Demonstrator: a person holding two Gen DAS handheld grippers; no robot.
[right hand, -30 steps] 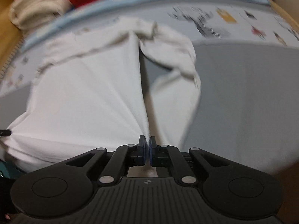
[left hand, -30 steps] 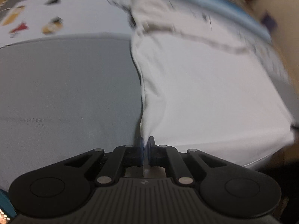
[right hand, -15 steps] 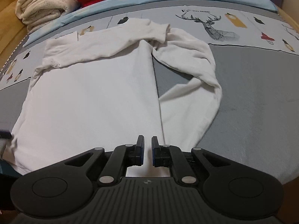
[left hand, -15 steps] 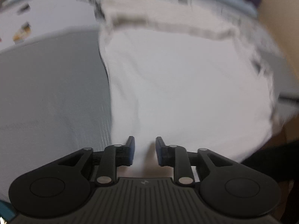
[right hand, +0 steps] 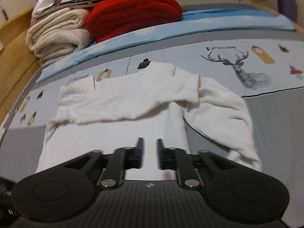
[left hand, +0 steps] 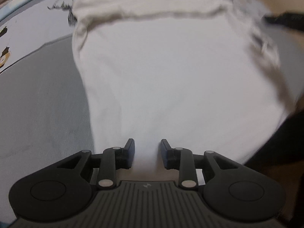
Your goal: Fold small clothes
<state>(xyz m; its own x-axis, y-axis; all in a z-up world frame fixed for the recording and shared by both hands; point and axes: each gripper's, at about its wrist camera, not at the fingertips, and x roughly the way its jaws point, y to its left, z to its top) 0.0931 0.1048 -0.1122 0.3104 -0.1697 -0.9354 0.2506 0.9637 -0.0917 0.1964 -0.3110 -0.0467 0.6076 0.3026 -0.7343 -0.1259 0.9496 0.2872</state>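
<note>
Across the grey patch of the printed bedsheet (right hand: 275, 125), the white long-sleeved cotton top (right hand: 117, 133) lay flat, one sleeve folded over the chest, the other looped out to the side. Both the left gripper (left hand: 147, 153) and the right gripper (right hand: 150, 153) had just been opening, jaws apart over the hem, pinching nothing. I'd say tuck that loose sleeve in next, grabbing near the cuff, before folding the body.

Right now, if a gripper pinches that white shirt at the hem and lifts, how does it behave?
The white shirt is probably floppy: its folded sleeve lies wrinkled and limp, so it would likely drape from the pinch. It looks thin, so likely light. Pushed, it would probably bunch on the sheet rather than slide.
</note>
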